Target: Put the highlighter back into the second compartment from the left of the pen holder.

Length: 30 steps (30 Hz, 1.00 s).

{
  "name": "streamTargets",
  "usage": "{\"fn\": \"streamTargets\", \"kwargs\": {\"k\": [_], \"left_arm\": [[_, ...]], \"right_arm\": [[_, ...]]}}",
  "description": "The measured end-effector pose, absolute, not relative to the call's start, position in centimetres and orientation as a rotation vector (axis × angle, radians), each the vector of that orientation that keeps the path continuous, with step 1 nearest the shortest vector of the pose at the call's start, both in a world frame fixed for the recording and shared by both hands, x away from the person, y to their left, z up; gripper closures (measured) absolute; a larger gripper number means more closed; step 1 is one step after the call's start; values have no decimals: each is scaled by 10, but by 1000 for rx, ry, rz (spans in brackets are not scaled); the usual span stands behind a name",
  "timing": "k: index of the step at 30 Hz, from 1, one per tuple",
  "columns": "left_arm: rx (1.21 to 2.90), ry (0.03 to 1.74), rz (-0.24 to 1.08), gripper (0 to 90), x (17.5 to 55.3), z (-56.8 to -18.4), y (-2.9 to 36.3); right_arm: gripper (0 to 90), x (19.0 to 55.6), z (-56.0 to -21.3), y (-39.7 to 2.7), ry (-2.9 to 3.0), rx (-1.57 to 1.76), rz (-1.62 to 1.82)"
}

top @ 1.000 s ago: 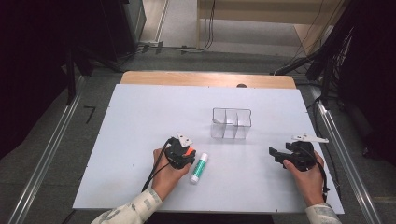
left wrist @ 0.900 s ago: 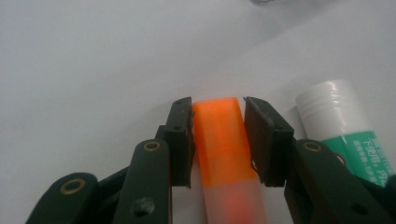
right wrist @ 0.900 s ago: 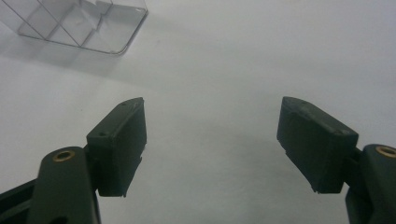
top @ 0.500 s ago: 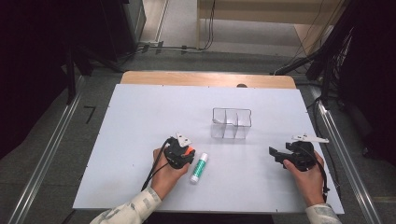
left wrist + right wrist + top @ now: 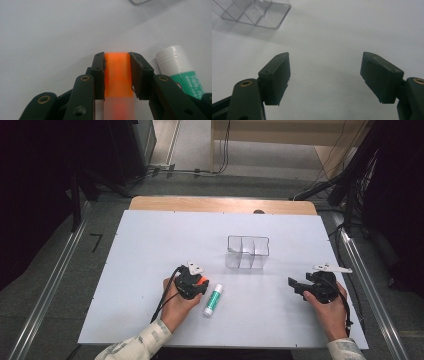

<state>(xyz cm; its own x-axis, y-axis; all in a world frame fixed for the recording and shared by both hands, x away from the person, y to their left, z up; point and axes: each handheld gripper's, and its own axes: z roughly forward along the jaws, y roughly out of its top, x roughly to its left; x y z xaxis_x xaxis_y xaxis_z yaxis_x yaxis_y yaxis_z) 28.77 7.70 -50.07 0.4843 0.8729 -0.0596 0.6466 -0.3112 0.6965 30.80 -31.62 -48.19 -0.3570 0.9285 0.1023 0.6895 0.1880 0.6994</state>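
Now | left claw [image 5: 117,72] clamps orange block [image 5: 118,75] | glue stick [image 5: 180,72] beside

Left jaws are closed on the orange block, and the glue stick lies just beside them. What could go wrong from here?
1. The glue stick lies close beside the left gripper; lifting the orange block could nudge it and make it roll.
2. The clear divided box looks light, so placing the block inside might push it.

Your left gripper [image 5: 117,75] hides the sides of the orange translucent block [image 5: 118,72], whose near end blurs out. The bottom edge cuts off the white-capped green glue stick [image 5: 183,72]; the top edge crops the clear plastic divided box [image 5: 252,12].
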Motion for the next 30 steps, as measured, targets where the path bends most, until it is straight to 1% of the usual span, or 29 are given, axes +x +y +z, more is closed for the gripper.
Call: {"fn": "streamTargets", "kwargs": {"k": [30], "left_arm": [[1948, 1233, 438, 673, 288, -469, 88]], "right_arm": [[224, 309, -483, -316, 2134, 1532, 956]]}}
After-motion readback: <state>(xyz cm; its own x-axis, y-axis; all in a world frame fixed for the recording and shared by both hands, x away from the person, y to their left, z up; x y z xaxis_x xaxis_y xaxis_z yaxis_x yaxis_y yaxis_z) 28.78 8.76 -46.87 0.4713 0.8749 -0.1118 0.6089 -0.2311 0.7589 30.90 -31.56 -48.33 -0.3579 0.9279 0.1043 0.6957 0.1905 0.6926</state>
